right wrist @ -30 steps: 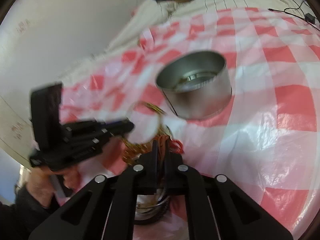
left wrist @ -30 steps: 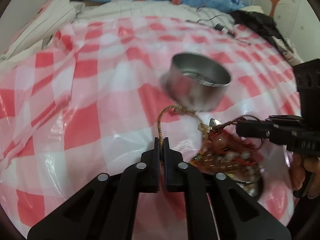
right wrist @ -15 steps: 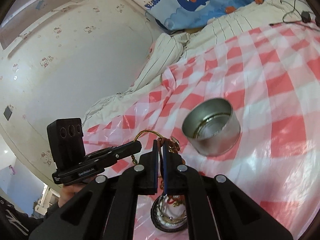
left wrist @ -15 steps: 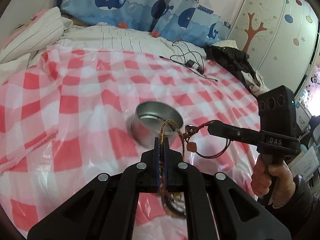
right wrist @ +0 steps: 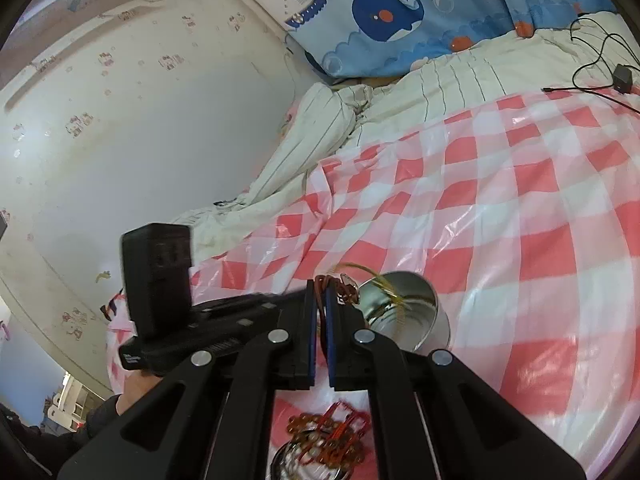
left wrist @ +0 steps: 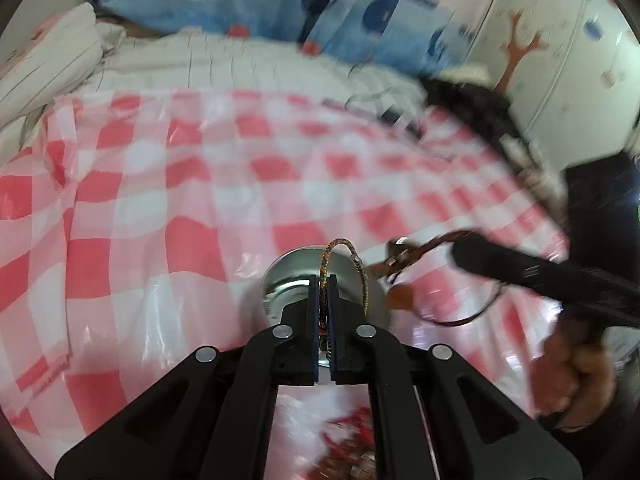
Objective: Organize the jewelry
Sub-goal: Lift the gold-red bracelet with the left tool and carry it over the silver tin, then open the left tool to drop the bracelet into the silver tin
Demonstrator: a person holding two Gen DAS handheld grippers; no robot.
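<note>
A round metal tin (left wrist: 280,280) stands on the red-and-white checked cloth. My left gripper (left wrist: 324,280) hangs just above it; its jaws are opening, and a gold braided bracelet (left wrist: 348,246) is still pinched between them, looping over the tin. My right gripper (left wrist: 460,250) comes in from the right, shut on a brown cord bracelet (left wrist: 424,246) with a small charm. In the right wrist view my right gripper (right wrist: 320,286) grips that brown cord (right wrist: 344,284) beside the tin (right wrist: 420,312), and the left gripper (right wrist: 292,296) reaches in from the left.
A tangled pile of red and beaded jewelry (right wrist: 328,436) lies in a round dish below both grippers. The checked plastic cloth (right wrist: 520,200) covers a bed. Behind it are striped bedding (right wrist: 328,120), whale-print fabric (right wrist: 400,12) and a black cable with a charger (right wrist: 622,76).
Both grippers have risen from the jewelry pile, each with a bracelet. The left has carried the braided bracelet over the tin, and the right has lifted the brown cord clear of the pile.
</note>
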